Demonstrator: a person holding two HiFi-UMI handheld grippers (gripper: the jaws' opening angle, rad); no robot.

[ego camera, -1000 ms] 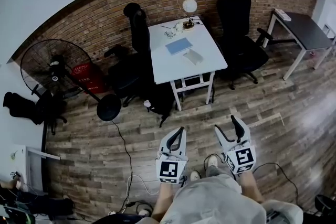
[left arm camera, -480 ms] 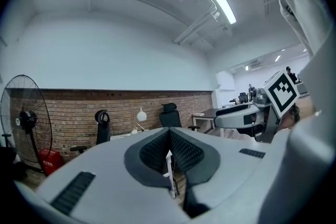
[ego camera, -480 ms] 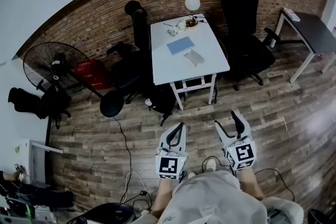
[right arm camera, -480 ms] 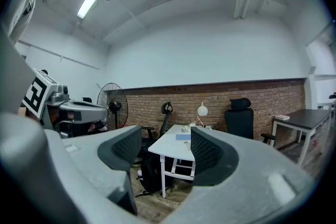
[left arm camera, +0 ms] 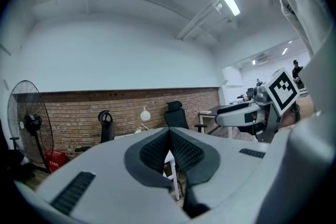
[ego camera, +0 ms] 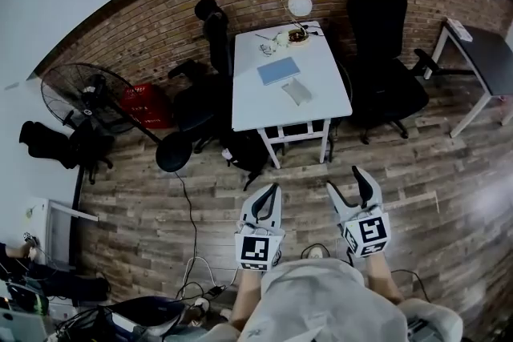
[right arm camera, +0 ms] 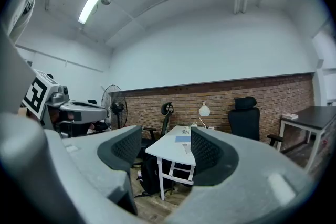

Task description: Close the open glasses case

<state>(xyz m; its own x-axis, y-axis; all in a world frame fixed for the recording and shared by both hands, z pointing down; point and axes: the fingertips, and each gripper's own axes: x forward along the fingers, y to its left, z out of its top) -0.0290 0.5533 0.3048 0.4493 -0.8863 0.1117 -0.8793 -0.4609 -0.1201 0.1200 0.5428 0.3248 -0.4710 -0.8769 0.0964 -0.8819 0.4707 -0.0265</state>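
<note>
- One standing fan [ego camera: 76, 96] is far left of the white worktop [ego camera: 325, 96], by the brick wall, with one red crate [ego camera: 152, 108] between fan and worktop.
- Two black office chairs flank the worktop. One chair [ego camera: 215, 44] is just off its left edge and the other chair [ego camera: 389, 68] just off its right edge, so both long sides are crowded.
- One dark bag [ego camera: 247, 152] sits on the floor by the worktop's near left leg.
- On the worktop, one lamp [ego camera: 299, 6] stands at the far end by the wall. One blue notebook [ego camera: 278, 70] lies around the middle.
- One grey glasses case [ego camera: 296, 91] lies just nearer than the notebook, apart from it and well in from every edge. It is too small to tell how its lid stands.
- A stretch of wood floor [ego camera: 304, 172] separates the worktop's near edge from the two grippers, both well short of the case.
- The left gripper [ego camera: 269, 192] hangs in front of the worktop's near left corner. Its jaws are pressed together with nothing between them.
- The right gripper [ego camera: 345, 182] hangs in front of the near right corner. Its jaws are spread apart and empty, and its own view frames the worktop between them.
- One dark desk [ego camera: 489, 48] stands far right of the worktop, beyond the right chair.
</note>
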